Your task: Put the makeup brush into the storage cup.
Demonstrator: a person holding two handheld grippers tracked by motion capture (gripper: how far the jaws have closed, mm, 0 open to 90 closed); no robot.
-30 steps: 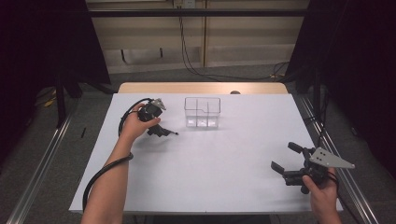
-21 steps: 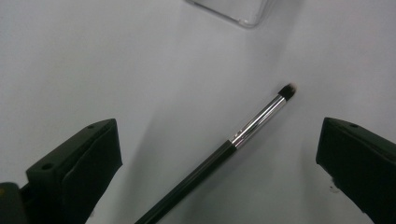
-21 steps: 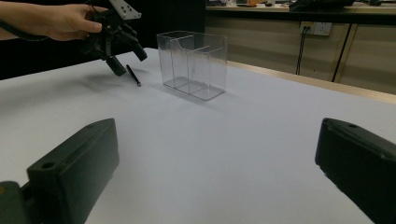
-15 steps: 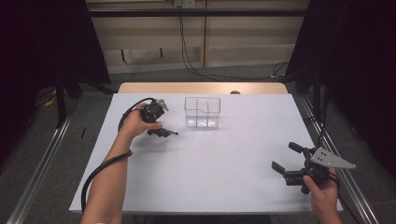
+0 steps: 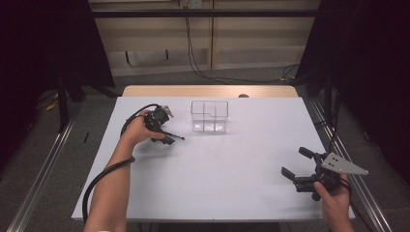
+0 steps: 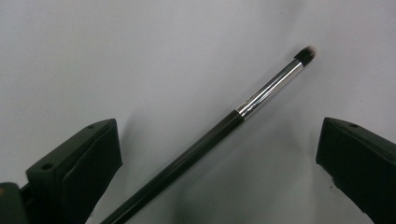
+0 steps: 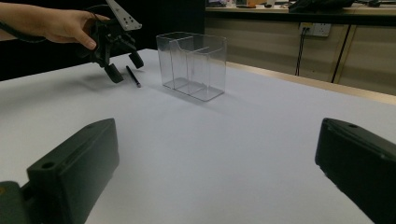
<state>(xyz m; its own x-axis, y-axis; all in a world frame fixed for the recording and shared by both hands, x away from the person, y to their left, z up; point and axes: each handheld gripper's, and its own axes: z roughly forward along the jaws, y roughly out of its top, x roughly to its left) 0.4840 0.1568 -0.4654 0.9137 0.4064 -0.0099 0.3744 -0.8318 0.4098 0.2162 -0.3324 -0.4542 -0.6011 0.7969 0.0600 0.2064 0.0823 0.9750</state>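
My left gripper (image 6: 217,154) hangs wide open over a slim black makeup brush with a silver ferrule (image 6: 212,133): light, stiff, roll-prone; I'd pinch mid-handle. My right gripper (image 7: 217,163) sits unclenched, empty.

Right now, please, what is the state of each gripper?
Left gripper: open, fingers either side of the brush lying on the table, not gripping it.
Right gripper: open, holding nothing.

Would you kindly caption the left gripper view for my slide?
Open left claw poised over a slim makeup brush lying on the white table.
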